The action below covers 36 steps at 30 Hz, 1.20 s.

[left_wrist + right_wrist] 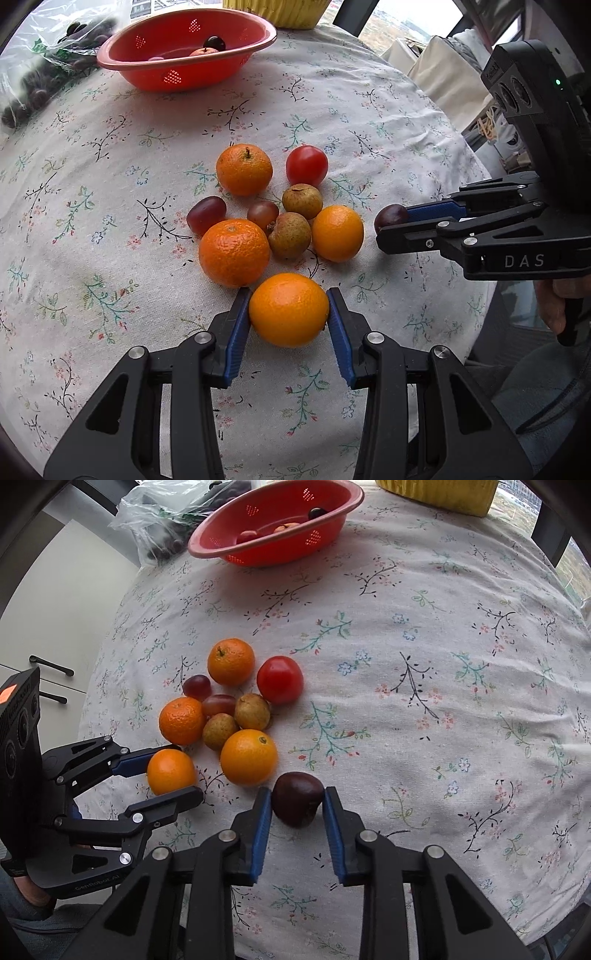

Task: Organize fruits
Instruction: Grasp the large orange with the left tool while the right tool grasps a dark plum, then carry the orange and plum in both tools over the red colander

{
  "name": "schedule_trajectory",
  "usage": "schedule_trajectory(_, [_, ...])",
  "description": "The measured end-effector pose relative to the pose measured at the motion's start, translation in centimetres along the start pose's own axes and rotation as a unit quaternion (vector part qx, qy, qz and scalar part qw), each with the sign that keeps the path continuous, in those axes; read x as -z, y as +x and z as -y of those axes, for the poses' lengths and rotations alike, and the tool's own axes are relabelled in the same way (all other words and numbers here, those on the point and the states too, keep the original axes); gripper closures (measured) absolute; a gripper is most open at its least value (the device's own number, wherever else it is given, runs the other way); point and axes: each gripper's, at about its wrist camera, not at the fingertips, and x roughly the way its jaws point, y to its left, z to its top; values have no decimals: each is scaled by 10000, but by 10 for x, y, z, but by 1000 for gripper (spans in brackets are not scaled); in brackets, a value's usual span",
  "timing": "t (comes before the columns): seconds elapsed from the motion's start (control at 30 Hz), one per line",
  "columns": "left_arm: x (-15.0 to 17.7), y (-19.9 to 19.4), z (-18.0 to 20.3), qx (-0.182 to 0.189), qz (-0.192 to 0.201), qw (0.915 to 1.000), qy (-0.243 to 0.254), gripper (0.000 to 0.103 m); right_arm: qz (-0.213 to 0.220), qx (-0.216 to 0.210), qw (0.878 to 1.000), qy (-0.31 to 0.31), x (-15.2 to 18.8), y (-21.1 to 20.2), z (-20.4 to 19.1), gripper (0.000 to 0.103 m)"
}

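left claw (289, 308): angled down, clamped on fruit | right claw (297, 805): angled down, clamped on fruit

Open tablecloth (424, 646) separates the fruit cluster (229, 709) from the red colander (273, 528).

floral tablecloth (424, 646), daylit window (391, 22)

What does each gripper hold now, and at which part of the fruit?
The left gripper clamps an orange by its two opposite sides. The right gripper clamps a dark chestnut-like fruit, also by its sides.
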Motion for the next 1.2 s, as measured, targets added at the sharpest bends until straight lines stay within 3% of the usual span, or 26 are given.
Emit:
schedule_trajectory(0.33, [7,-29,-12,43,219,9994,-251,65,170,-6,9993,342,-12,-17,28,73])
schedule_trajectory(0.53, [-10,-53,-31,-115,509,9978,-396,65,449,91,9975,537,-35,-34,52,73])
schedule_trajectory(0.73, [-65,-72,-57,-466,886,9942,-387,65,871,138,9933,742,-83,-58,74,73])
schedule_trajectory(0.9, [-123,-78,-77,-756,1115,9904,-314,65,1268,-5,9898,647,-138,-78,64,73])
schedule_trajectory(1.03, [-170,-65,-90,-926,1037,9899,-265,65,1420,-214,9889,377,-181,-80,37,73])
schedule_trajectory(1.2, [-210,-35,-110,-967,872,9905,-451,65,1266,-342,9914,48,-222,-60,7,72])
